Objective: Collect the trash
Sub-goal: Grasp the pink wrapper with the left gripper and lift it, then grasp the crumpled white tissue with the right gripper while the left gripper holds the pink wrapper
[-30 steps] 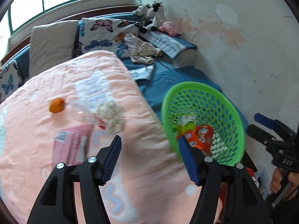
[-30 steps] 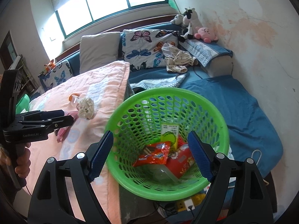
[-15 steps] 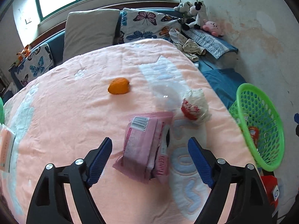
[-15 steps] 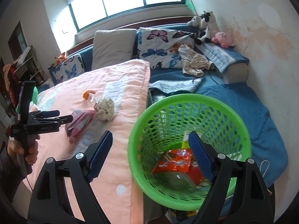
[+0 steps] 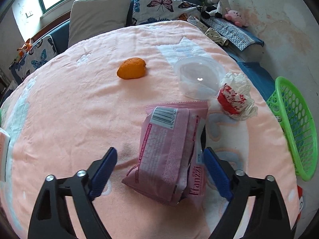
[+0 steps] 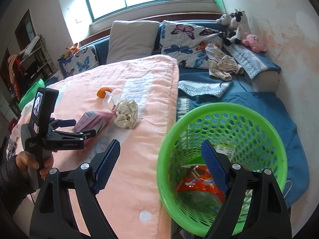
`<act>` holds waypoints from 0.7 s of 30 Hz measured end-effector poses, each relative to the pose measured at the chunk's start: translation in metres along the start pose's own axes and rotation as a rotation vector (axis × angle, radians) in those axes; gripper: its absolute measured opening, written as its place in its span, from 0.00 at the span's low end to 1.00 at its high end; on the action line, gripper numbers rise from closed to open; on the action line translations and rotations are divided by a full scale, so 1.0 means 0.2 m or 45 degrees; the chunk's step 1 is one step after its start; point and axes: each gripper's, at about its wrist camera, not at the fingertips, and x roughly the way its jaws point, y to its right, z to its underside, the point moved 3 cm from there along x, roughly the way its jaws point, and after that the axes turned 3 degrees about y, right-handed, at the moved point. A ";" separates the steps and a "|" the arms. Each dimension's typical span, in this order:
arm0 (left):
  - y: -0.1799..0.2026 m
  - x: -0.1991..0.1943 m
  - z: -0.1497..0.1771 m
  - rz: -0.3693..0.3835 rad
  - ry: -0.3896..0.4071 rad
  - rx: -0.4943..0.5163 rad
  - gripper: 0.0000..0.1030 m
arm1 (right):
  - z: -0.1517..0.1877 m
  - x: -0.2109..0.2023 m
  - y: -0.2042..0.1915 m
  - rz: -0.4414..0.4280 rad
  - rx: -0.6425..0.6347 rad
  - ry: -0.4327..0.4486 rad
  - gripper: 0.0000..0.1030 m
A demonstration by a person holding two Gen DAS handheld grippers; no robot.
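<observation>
- Pink blanket (image 5: 59, 119): covers the bed and carries all the loose trash; its edge drops off just beside the basket.
- Green basket (image 6: 223, 109): stands off the blanket's right edge with wrappers already in its bottom. Task judged partway done.
- Pink wrapper (image 5: 169, 149): lies flat on the blanket, nearest the left gripper. Long axis runs away from that gripper, leaning slightly right at the far end; barcode end points away, printed brand end towards the tool.
- Left gripper (image 5: 159, 171): spread wide, one finger either side of the wrapper's near end, nothing held. Contact with the fingers unclear from either view. Step in hand: lining up on the wrapper. Next move likely calls for lowering, pinching across the short width, then carrying right to the basket.
- Right gripper (image 6: 159, 163): also wide and empty, poised above the basket's near rim.
- Clear lid (image 5: 199, 79): beyond the wrapper, touching or just beside the crumpled paper (image 5: 237, 97).
- Orange peel (image 5: 131, 70): farthest, well apart from the rest.
</observation>
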 end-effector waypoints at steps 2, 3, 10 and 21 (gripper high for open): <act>-0.01 0.01 0.01 0.027 -0.018 -0.014 0.62 | -0.01 0.05 -0.03 -0.017 -0.012 -0.013 0.81; -0.02 0.02 0.02 0.041 -0.025 -0.016 0.59 | -0.02 0.07 -0.05 -0.024 -0.021 -0.018 0.81; -0.07 -0.03 0.03 0.077 0.004 -0.036 0.48 | -0.06 0.24 -0.18 -0.076 -0.068 -0.056 0.81; -0.18 -0.19 0.02 0.108 0.086 -0.071 0.46 | -0.12 0.51 -0.38 -0.125 -0.133 -0.124 0.80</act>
